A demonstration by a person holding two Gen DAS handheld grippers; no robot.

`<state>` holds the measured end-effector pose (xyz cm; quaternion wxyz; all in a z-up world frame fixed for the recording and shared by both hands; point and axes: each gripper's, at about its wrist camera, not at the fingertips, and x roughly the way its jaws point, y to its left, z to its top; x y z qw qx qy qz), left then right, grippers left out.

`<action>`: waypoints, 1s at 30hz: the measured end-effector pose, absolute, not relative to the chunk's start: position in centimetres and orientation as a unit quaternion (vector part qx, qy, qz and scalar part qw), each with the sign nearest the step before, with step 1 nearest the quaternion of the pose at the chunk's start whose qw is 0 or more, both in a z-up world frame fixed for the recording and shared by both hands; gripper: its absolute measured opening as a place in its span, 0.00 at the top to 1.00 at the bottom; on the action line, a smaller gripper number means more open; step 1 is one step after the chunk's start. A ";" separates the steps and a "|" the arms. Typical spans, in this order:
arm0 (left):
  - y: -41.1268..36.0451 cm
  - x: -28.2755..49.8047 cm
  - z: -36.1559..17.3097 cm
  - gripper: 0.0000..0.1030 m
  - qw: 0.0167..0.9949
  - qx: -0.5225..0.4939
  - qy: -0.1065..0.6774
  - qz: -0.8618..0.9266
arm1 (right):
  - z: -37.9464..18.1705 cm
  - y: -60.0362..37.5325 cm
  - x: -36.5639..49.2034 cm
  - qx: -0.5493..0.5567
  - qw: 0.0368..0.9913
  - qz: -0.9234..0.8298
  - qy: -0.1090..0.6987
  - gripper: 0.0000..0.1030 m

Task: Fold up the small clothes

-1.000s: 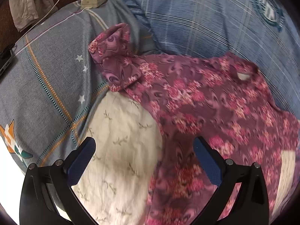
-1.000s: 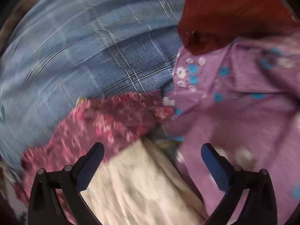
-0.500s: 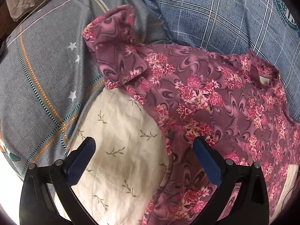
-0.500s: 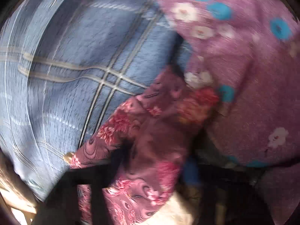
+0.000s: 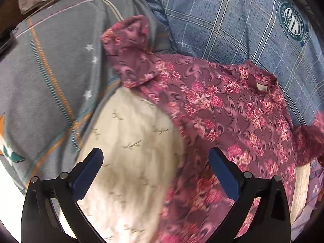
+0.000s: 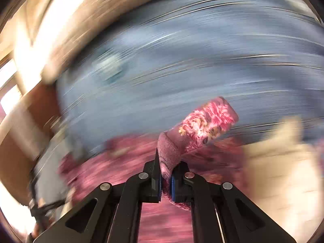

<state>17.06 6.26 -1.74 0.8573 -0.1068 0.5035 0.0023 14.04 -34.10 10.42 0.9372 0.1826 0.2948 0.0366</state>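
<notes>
One maroon floral shirt [image 5: 218, 109] lies spread on the bed, its body partly over one cream leaf-print cloth [image 5: 133, 154] and its upper edge against a blue plaid pillow [image 5: 232, 24]. One sleeve [image 5: 129, 46] is bent up and crumpled over a grey cover with star prints [image 5: 52, 77]. The neck opening faces the blue pillow, showing one pale label [image 5: 261, 86].

The left gripper [image 5: 156, 174] hangs above the cloth and the shirt's hem side with its two blue-padded fingers [image 5: 89, 174] spread wide, nothing between them.

The right gripper [image 6: 166, 184] has just been closing and now pinches one fold of the shirt's other sleeve [image 6: 206, 125] between its two fingers, pressed nearly together; the sleeve end sticks up beyond them. That view is heavily blurred
</notes>
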 end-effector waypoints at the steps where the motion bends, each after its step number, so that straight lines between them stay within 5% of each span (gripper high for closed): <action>1: 6.4 17.0 -1.6 0.00 0.858 -0.104 0.502 0.003 | 9.6 -29.6 15.4 0.174 0.930 0.077 0.313 0.93; 2: 6.9 16.5 -1.3 0.00 0.860 -0.102 0.500 0.004 | 8.9 -26.2 16.3 0.165 0.925 0.096 0.329 0.91; 5: 8.5 15.4 -0.3 0.00 0.866 -0.105 0.489 0.007 | 2.9 -14.2 18.4 0.127 0.882 0.131 0.435 0.62; 7: 9.2 14.8 0.2 0.00 0.868 -0.103 0.486 0.005 | 0.1 -10.4 19.1 0.107 0.851 0.148 0.492 0.65; 11: 9.0 13.9 1.6 0.00 0.874 -0.096 0.477 -0.012 | 0.9 -11.1 15.8 0.117 0.864 0.155 0.464 0.62; 15: 5.9 14.9 2.3 0.00 0.866 -0.126 0.480 -0.065 | 3.8 -20.2 12.2 0.183 0.894 0.064 0.405 0.33; 22: -3.0 18.8 -1.2 0.00 0.797 -0.185 0.556 -0.148 | 2.4 -35.9 8.2 0.338 0.860 -0.055 0.377 0.33; 30: -7.3 21.0 -5.2 0.00 0.746 -0.282 0.588 -0.131 | -1.5 -39.4 7.2 0.390 0.834 -0.046 0.387 0.33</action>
